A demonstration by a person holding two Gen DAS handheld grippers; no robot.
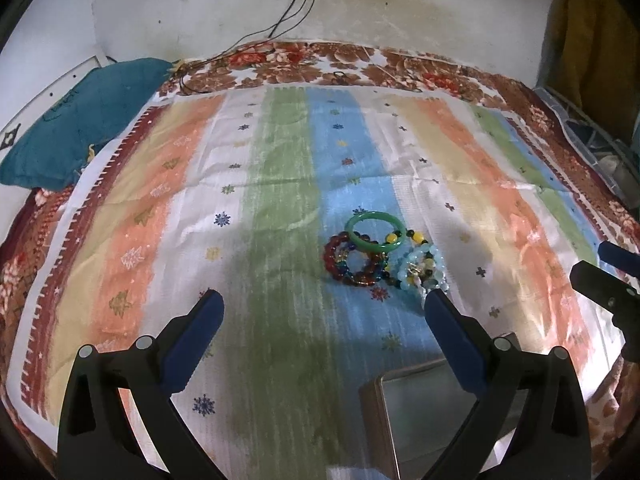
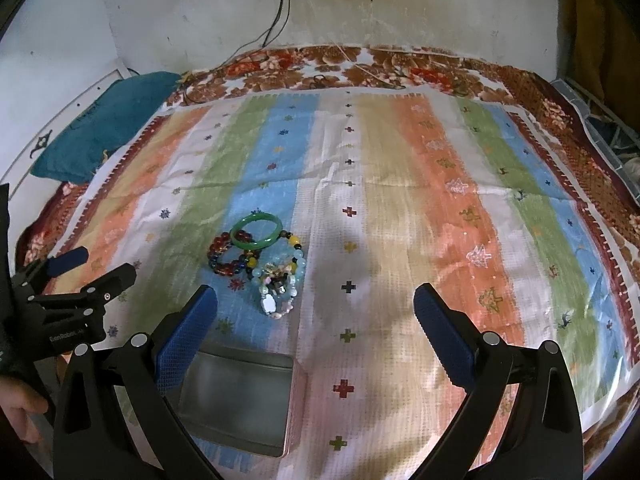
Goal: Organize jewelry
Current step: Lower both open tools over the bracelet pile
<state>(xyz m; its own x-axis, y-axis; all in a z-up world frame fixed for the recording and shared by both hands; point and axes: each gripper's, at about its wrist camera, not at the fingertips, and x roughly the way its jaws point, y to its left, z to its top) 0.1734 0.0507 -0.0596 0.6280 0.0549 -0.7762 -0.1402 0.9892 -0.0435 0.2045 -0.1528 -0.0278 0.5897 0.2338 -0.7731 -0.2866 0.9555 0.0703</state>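
A pile of bracelets lies on a striped cloth: a green bangle (image 1: 374,229) (image 2: 257,232), a red and blue bead bracelet (image 1: 352,260) (image 2: 228,256), and a pale blue bead bracelet (image 1: 422,270) (image 2: 280,280). An open metal tin (image 1: 436,412) (image 2: 236,396) sits on the cloth nearer than the pile. My left gripper (image 1: 324,308) is open and empty, above the cloth short of the pile. My right gripper (image 2: 316,304) is open and empty, to the right of the pile. The left gripper also shows at the left edge of the right wrist view (image 2: 92,264).
The striped cloth (image 1: 280,200) (image 2: 400,200) covers a floral blanket (image 1: 320,64) on a bed against a white wall. A teal pillow (image 1: 80,120) (image 2: 108,136) lies at the far left. Cables (image 1: 296,4) hang from a wall socket.
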